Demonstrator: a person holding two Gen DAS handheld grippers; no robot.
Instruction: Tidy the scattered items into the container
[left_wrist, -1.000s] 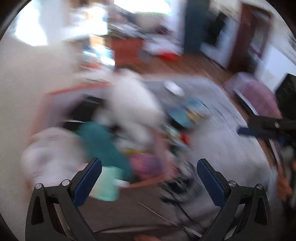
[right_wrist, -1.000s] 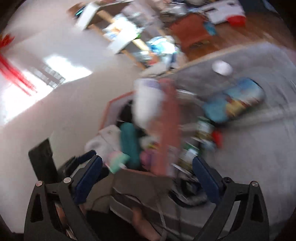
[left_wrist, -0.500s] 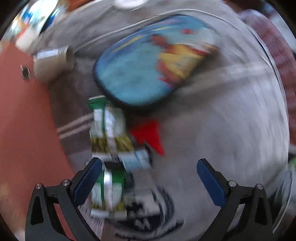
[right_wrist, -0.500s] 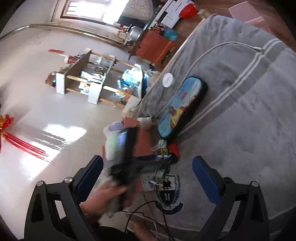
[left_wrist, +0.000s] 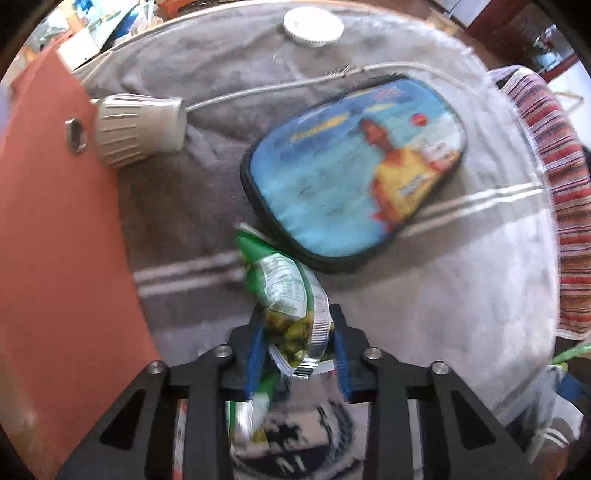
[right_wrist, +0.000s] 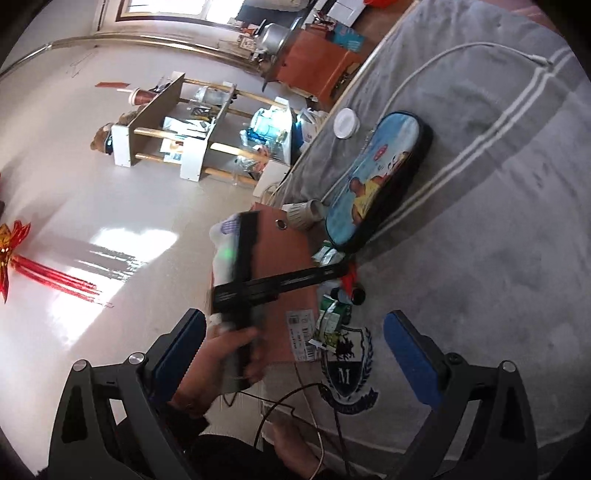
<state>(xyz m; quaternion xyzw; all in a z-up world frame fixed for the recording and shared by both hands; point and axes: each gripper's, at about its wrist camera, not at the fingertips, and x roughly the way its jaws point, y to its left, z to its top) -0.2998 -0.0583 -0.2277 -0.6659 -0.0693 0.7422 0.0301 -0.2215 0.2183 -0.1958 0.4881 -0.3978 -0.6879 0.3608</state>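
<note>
My left gripper (left_wrist: 297, 352) is shut on a green snack packet (left_wrist: 290, 295) and holds it just above the grey blanket (left_wrist: 443, 295), beside the orange container wall (left_wrist: 55, 221). It also shows from outside in the right wrist view (right_wrist: 332, 273), with the packet (right_wrist: 327, 254) at its tip. More green packets (right_wrist: 332, 317) lie on the blanket below it. A blue printed pouch (left_wrist: 354, 162) lies just beyond. My right gripper (right_wrist: 293, 347) is open and empty, held above the bed's near edge.
A white ribbed bulb socket (left_wrist: 140, 129) on a white cable (left_wrist: 295, 83) lies against the container wall. A white jar lid (left_wrist: 313, 26) sits at the blanket's far edge. A striped cloth (left_wrist: 554, 184) is at the right. A black cable (right_wrist: 295, 398) trails near the crest print (right_wrist: 345, 373).
My left gripper swung from over the container down to the blanket, then closed on the green snack packet and raised it. My right gripper stayed open and drew back a little.
</note>
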